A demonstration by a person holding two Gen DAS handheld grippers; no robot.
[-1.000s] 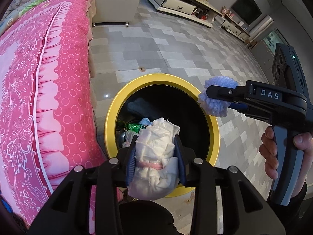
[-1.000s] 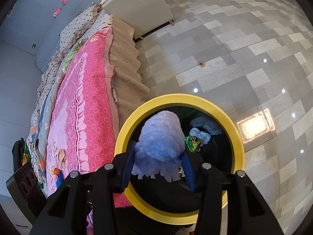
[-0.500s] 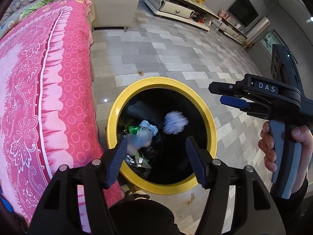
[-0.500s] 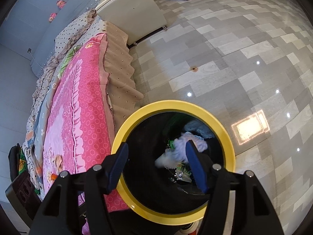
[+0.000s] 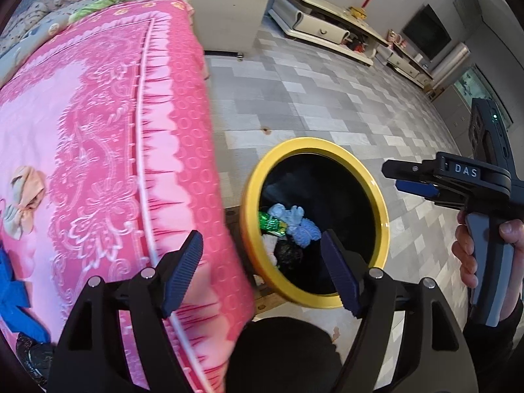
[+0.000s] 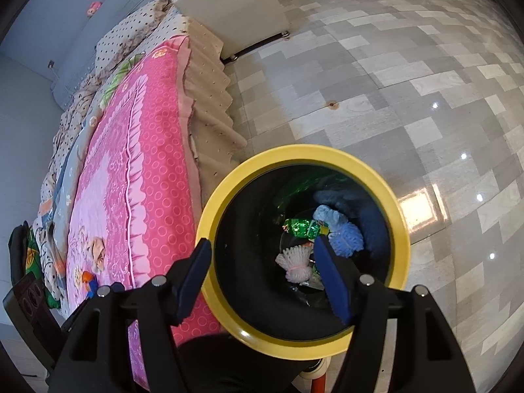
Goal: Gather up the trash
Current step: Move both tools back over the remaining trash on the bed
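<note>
A black bin with a yellow rim stands on the floor beside the bed. Inside it lie a blue yarn bundle, a white bundle and a green wrapper. My left gripper hangs over the bed edge and the bin's left rim, its jaws opening with nothing between them. Above the bin, my right gripper is also opening and holds nothing. On the pink bedspread lie a peach crumpled piece and a blue piece.
A white cabinet stands at the bed's far end. A low TV unit runs along the far wall. Grey tiled floor spreads to the right of the bin. A person's hand grips the right gripper's handle.
Both grippers opened and let go: the white bundle and the blue yarn bundle dropped into the bin. My left gripper has shifted left toward the bed.
</note>
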